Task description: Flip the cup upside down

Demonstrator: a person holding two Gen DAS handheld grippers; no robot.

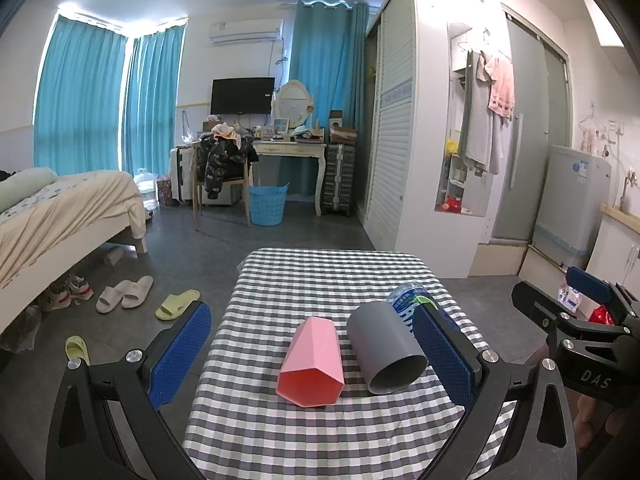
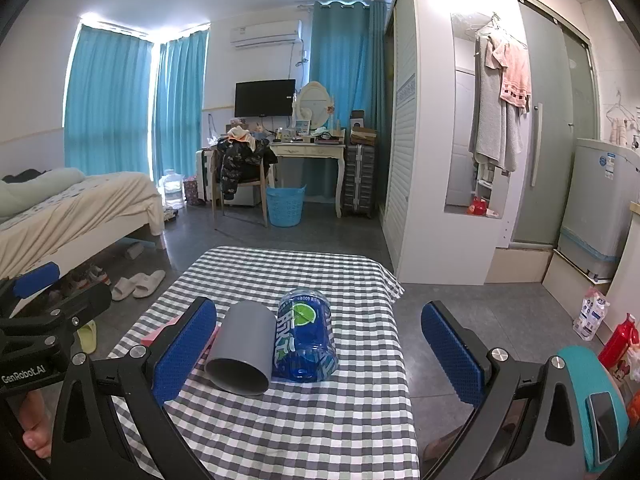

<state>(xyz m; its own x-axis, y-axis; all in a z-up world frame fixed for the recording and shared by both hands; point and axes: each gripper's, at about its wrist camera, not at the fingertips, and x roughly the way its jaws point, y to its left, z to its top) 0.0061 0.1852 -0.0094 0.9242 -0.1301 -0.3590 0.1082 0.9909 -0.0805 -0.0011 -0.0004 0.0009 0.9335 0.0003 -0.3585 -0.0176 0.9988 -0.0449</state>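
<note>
1. Nearest are the two tools. The left gripper point(image 1: 310, 354) has its blue fingers point(image 1: 182, 354) spread wide and holds nothing. It hangs over the near end of the bench point(image 1: 320, 440), and the two cups show between its fingers.
2. The right gripper point(image 2: 320, 354) is likewise spread wide and empty. Its left finger stands in front of the pink cup and just left of the grey one. Its right finger hangs off the bench's right edge, over the floor.
3. Count on the checked bench: two cups and one bottle, all lying on their sides in a row.
4. The pink cup point(image 1: 311, 364) lies at the left, its open mouth facing the cameras. The grey cup point(image 1: 386, 350) lies just to its right, mouth also toward the near side.
5. The blue bottle point(image 2: 306, 340) lies at the right of the grey cup, seemingly touching it.
6. By my reading the task has not begun: neither cup stands mouth-down, and neither is gripped. Which cup is meant is unclear. What remains is grasping, turning and setting it on its rim.
7. Far beyond, a bed, desk and wardrobe.
</note>
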